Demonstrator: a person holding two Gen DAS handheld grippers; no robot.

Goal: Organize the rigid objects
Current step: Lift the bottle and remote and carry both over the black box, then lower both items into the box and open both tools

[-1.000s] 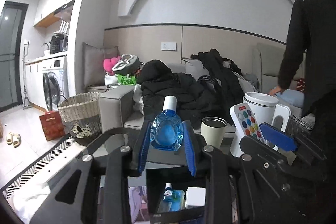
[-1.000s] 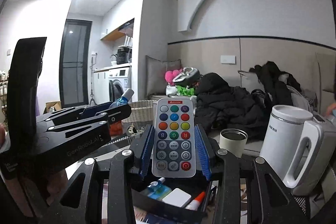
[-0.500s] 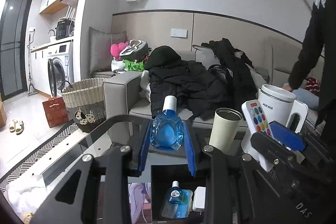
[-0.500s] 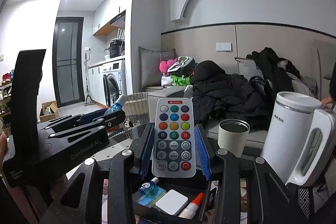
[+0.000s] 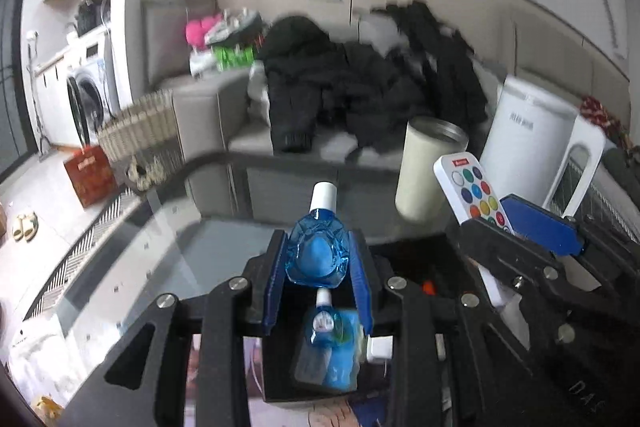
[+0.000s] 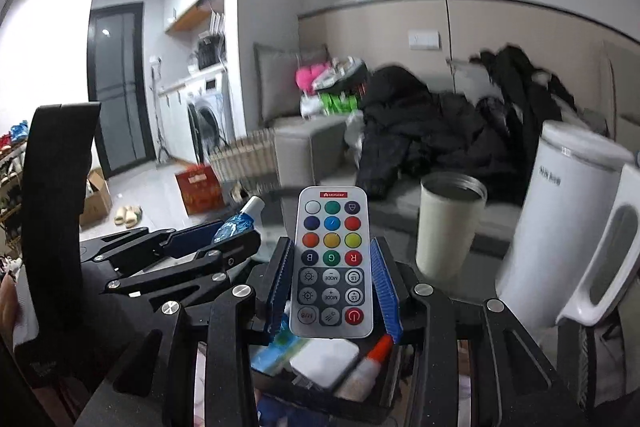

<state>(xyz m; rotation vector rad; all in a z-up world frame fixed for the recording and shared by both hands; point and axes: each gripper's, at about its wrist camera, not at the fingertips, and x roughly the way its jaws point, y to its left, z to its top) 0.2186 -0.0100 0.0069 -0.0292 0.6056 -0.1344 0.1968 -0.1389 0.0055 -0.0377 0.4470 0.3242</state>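
Observation:
My left gripper (image 5: 318,267) is shut on a small blue bottle (image 5: 318,255) with a white cap, held above a black box (image 5: 280,379). Inside the box lie another blue bottle (image 5: 324,323), a blue pack and a white block (image 6: 324,359). My right gripper (image 6: 331,287) is shut on a white remote (image 6: 331,263) with coloured buttons, held upright over the same box (image 6: 280,387), where a glue tube (image 6: 368,367) also lies. The right gripper and remote show at the right of the left wrist view (image 5: 476,195).
A cream tumbler (image 6: 448,223) and a white electric kettle (image 6: 560,227) stand on the glass table (image 5: 160,259) behind the box. A sofa piled with dark clothes (image 5: 360,87) is beyond. A wicker basket (image 5: 140,131) sits on the floor at left.
Both grippers have tilted down and moved closer over the black box, still holding the bottle and the remote. The box contents show more fully.

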